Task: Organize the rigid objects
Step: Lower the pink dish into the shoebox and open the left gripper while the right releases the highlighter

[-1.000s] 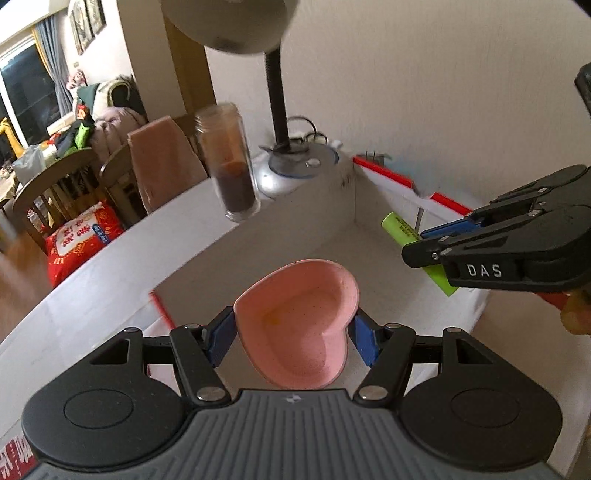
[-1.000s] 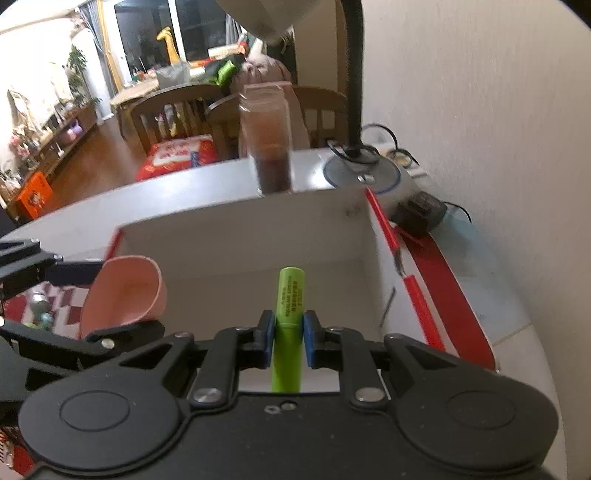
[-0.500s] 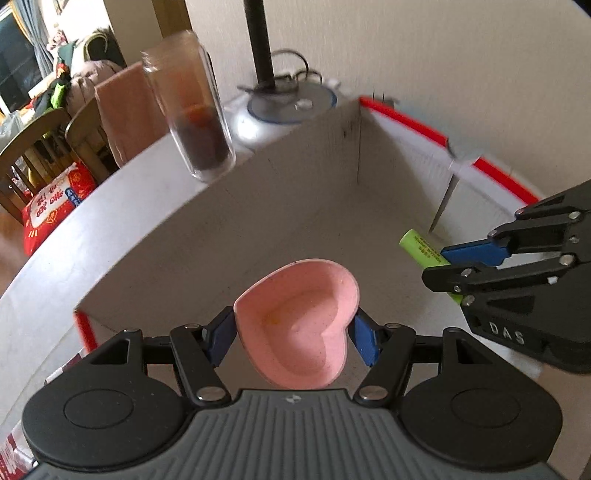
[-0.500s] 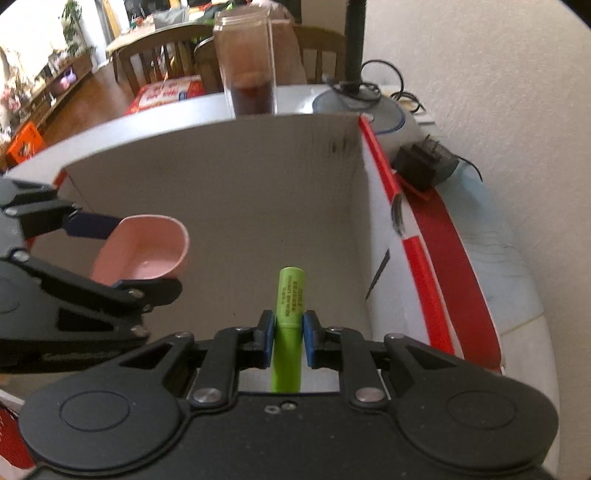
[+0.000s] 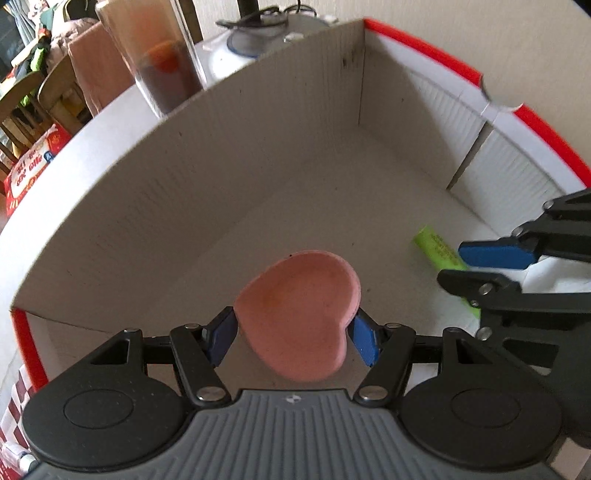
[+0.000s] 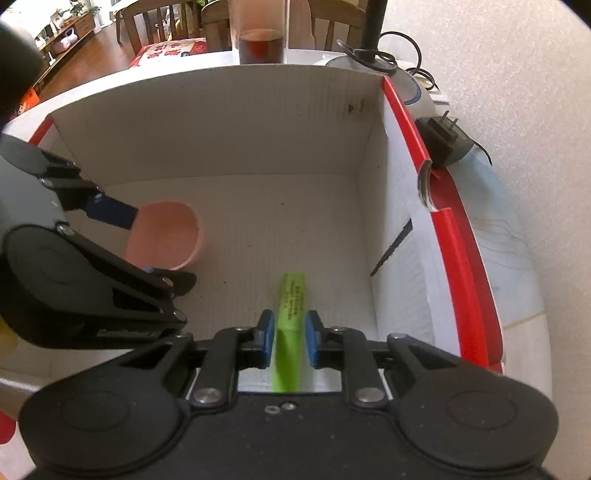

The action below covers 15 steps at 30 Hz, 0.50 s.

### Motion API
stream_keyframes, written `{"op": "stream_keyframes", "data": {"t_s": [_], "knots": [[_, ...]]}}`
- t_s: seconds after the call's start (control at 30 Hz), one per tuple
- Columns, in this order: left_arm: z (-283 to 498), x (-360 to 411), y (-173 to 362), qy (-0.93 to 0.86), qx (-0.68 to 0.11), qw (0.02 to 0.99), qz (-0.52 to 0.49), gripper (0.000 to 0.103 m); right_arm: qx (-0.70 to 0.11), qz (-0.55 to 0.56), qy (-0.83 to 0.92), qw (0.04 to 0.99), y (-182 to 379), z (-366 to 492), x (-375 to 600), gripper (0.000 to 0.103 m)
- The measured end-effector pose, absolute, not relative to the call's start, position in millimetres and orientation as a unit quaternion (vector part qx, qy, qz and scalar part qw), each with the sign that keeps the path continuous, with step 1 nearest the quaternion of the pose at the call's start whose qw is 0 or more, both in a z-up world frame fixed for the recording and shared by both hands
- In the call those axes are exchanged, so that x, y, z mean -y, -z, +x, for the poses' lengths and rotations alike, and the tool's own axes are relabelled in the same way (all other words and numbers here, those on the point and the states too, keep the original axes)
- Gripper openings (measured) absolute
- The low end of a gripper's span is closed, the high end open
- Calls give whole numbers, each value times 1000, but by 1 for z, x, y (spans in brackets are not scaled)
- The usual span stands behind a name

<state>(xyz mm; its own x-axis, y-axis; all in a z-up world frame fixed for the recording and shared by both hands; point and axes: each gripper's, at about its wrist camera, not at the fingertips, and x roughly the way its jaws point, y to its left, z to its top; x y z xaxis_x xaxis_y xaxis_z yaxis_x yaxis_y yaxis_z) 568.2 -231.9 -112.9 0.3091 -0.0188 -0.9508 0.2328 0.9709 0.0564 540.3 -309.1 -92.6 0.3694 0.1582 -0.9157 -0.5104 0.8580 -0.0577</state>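
White tabletop against a textured wall, with a red-edged cardboard box (image 6: 402,206) sitting on it; both grippers are down inside the box. Left gripper (image 5: 291,332): blue pads clamped on the sides of a pink heart-shaped dish (image 5: 299,317), dish tilted, low over the left part of the box floor. Right gripper (image 6: 288,343): fingers slightly apart, small gaps either side of a green highlighter (image 6: 290,306), so not gripping; the highlighter looks to be lying on the box floor, right of the dish, pointing at the far wall. Behind the box: tall glass of dark drink (image 6: 260,33), lamp base (image 6: 373,61) with cable, black power adapter (image 6: 445,142) by the right wall flap. Dining chairs in the background.
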Motion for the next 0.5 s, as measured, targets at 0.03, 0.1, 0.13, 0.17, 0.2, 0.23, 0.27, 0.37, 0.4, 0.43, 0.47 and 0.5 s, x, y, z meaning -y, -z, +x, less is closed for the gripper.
{"op": "stream_keyframes", "data": {"t_s": [0.03, 0.1, 0.13, 0.17, 0.2, 0.23, 0.27, 0.37, 0.4, 0.43, 0.47, 0.5], "knots": [[567, 230, 115, 76, -585, 802, 89, 66, -522, -168, -207, 810, 92, 540, 309, 20], [567, 228, 118, 73, -589, 800, 83, 66, -524, -167, -211, 808, 92, 539, 308, 21], [566, 227, 119, 73, -591, 800, 81, 65, -523, -169, -211, 809, 92, 538, 308, 23], [565, 227, 119, 73, -590, 800, 80, 66, -521, -171, -210, 809, 92, 537, 308, 23], [565, 227, 119, 72, -589, 801, 79, 66, -520, -172, -211, 810, 92, 539, 308, 25], [563, 226, 118, 71, -587, 802, 78, 66, -518, -170, -212, 811, 91, 538, 308, 27], [562, 226, 116, 70, -585, 804, 78, 66, -517, -167, -212, 812, 90, 537, 308, 27], [559, 228, 108, 74, -573, 813, 77, 66, -515, -161, -214, 814, 86, 535, 312, 30], [557, 228, 104, 72, -566, 818, 78, 66, -514, -159, -214, 815, 85, 534, 312, 31], [554, 229, 100, 70, -560, 822, 79, 66, -512, -157, -215, 817, 83, 532, 313, 33], [552, 229, 96, 70, -554, 826, 76, 66, -509, -154, -216, 819, 81, 531, 315, 34], [550, 229, 93, 72, -551, 829, 72, 66, -506, -150, -217, 821, 79, 530, 316, 35]]}}
